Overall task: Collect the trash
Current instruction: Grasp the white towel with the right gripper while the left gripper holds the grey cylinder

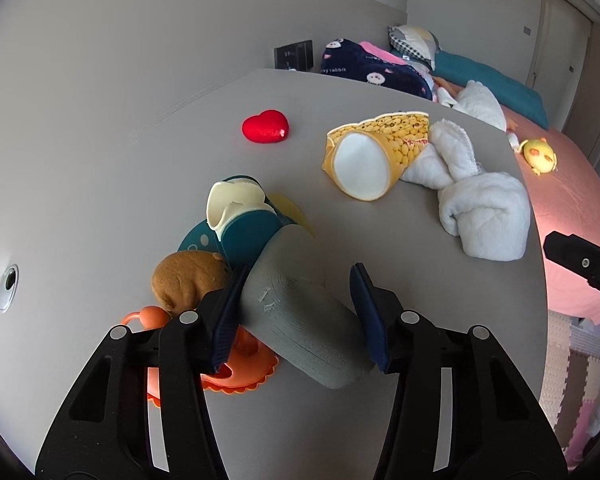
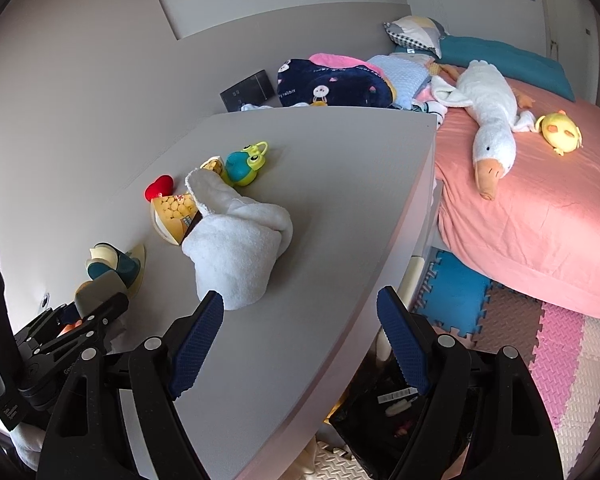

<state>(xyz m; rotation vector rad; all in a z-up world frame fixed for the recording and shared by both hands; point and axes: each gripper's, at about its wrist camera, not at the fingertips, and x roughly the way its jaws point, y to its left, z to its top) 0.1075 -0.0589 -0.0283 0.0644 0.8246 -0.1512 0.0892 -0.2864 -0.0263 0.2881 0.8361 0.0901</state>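
The pink bed fills the far side of the room, its goose plush sprawled across it, well apart from the work. Nearer, the grey table carries the clutter to be sorted: a white towel is heaped near the middle, touching a tipped yellow paper cup that lies on its side with its open mouth toward the left camera, so it looks like discarded packaging. A grey cylindrical container lies tilted at the table's left edge, leaning on a teal toy and an orange plastic piece, with a brown plush just beside it. The left gripper has its jaws spread around this container: the left pad touches its side while the right one stands a little apart, so it is straddled but not yet pinched, probably lined up for a sideways squeeze across the body. The right gripper hangs over the table's near corner, jaws spread wide and holding nothing, above a dark bag on the floor that seems to be the trash bag. A red heart lies apart, farther back.
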